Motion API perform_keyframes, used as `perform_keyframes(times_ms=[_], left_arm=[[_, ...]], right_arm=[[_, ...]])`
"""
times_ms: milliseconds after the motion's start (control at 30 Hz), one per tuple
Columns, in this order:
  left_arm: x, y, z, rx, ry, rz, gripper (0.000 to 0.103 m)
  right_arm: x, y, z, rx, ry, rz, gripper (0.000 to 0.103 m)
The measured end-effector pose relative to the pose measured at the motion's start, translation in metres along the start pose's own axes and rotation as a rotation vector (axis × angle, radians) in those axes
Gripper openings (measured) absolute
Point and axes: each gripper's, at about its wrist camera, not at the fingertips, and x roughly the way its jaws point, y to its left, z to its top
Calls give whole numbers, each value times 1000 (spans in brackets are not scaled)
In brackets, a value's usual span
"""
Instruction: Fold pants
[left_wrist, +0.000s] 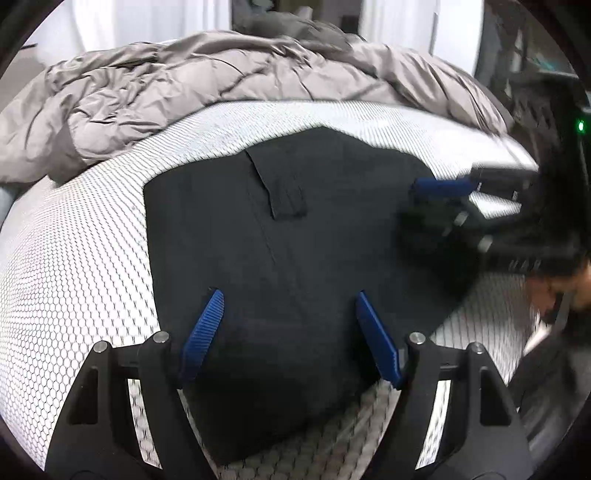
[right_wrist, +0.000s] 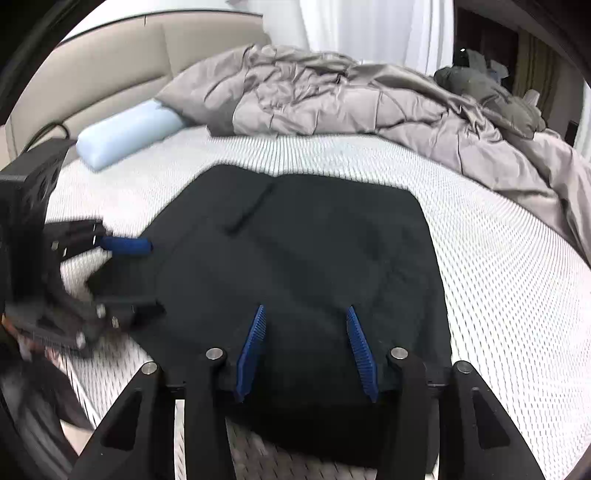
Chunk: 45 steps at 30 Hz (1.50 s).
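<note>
The black pants lie folded into a compact block on the white mesh mattress, with a back pocket flap on top. My left gripper is open just above the near edge of the pants, holding nothing. In the right wrist view the pants fill the middle, and my right gripper is open over their near edge, empty. Each gripper shows blurred in the other's view: the right gripper at the pants' right side, the left gripper at their left side.
A crumpled grey duvet is heaped along the far side of the bed. A pale blue pillow lies by the beige headboard. White curtains hang behind. Dark furniture stands at the right edge of the left wrist view.
</note>
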Motion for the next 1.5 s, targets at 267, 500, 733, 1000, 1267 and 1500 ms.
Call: perform_keyframes(times_ms=[267, 500, 733, 1000, 1267, 1500], left_arm=[[28, 14, 17, -59, 31, 103, 72], [22, 18, 20, -84, 54, 123, 73], [41, 40, 59, -130, 67, 145, 73], [47, 50, 47, -99, 102, 121, 75], [-12, 77, 9, -322, 36, -18, 74], [10, 102, -27, -488, 124, -173, 46]], right_arm=[[59, 20, 17, -39, 113, -38, 51], [36, 6, 5, -74, 93, -183, 51], [34, 7, 35, 30, 28, -48, 55], [71, 18, 31, -72, 153, -139, 56], [-7, -33, 2, 114, 14, 9, 81], [-11, -97, -34, 414, 71, 109, 84]])
